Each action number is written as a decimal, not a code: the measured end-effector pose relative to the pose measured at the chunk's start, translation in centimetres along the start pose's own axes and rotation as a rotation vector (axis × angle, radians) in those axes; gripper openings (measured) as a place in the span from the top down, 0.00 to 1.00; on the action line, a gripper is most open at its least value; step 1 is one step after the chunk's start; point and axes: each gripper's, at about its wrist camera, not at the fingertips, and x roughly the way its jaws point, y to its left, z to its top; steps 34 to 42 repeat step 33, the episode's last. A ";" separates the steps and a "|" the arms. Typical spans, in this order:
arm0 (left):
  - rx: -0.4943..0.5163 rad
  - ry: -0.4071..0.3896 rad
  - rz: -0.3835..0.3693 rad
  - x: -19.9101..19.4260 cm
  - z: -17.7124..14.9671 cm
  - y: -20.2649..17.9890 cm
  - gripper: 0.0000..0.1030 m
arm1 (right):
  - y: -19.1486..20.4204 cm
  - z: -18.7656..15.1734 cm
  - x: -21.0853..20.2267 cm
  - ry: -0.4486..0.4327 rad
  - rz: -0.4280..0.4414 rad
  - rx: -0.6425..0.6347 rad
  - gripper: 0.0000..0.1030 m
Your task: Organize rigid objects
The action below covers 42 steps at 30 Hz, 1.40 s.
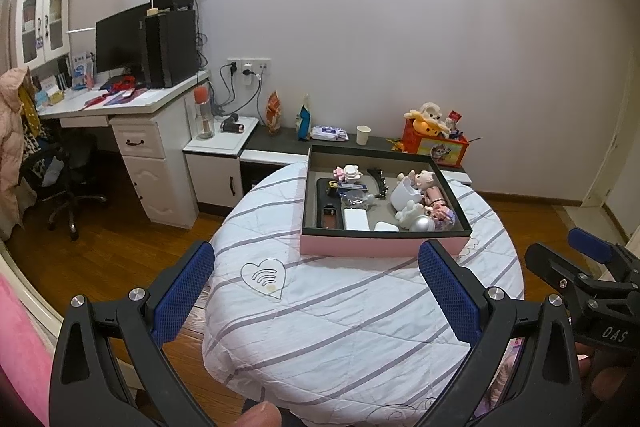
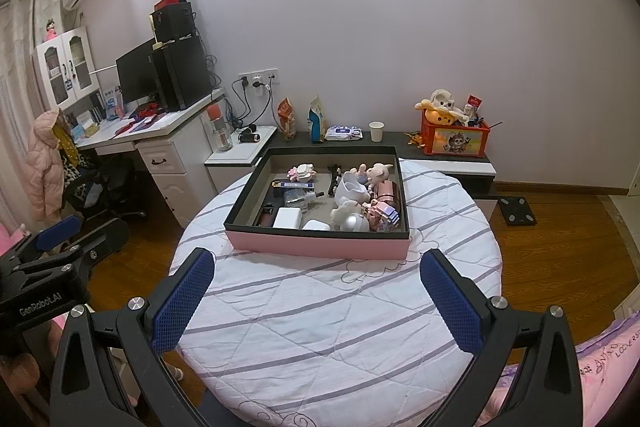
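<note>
Both grippers empty, jaws spread wide: left gripper (image 1: pixel 316 291) and right gripper (image 2: pixel 316 291) hover over the near part of the round table (image 2: pixel 320 327), well short of the box (image 2: pixel 320 245). Each shows at the edge of the other's view, side by side, nothing between the pads

All the task's small rigid things sit inside the pink-sided, dark-lined box on the far half of the table; none lie loose on the quilted cover that I can see. In the box: white charger block (image 2: pixel 287 217) and a white case (image 2: pixel 316 225) at the near wall, silver ball (image 2: pixel 356 223) next to them, white cup-like piece (image 2: pixel 351 190) mid-box, doll (image 2: pixel 378 173) at the far right, pink blocks (image 2: pixel 384 213) at the near right, dark hair clip (image 2: pixel 333 179), small clear bottle (image 2: pixel 298 195), flat dark items on the left side

Progress, as a judgement: things are gathered in the box but look jumbled on the right, piled and touching, left side flatter and more in rows. This fits either a box still to be sorted out onto the table, or things already collected into it with only tidying left; the views don't settle which

Table cover in front of the box is bare apart from stitched patterns
</note>
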 end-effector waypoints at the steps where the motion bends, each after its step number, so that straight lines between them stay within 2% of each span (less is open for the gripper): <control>1: 0.001 0.000 0.001 0.0 0.0 0.0 0.00 | 0.0 0.0 0.0 -0.001 0.001 0.000 0.00; 7: -0.004 0.026 -0.010 0.7 -0.1 0.1 0.00 | 0.0 0.1 0.1 -0.001 0.003 0.000 0.00; 17: 0.021 0.016 0.000 0.9 0.1 -0.3 0.00 | 0.0 0.1 0.5 0.002 0.002 -0.001 0.00; 22: 0.022 0.015 0.031 1.1 0.3 -0.1 0.00 | 0.0 0.0 0.6 0.003 0.003 -0.002 0.00; 31: 0.003 0.024 -0.005 1.6 0.4 0.4 0.00 | 0.0 0.0 0.9 0.006 0.004 -0.002 0.00; 42: 0.000 0.024 -0.005 1.6 0.4 0.4 0.00 | 0.0 0.0 0.9 0.006 0.004 -0.001 0.00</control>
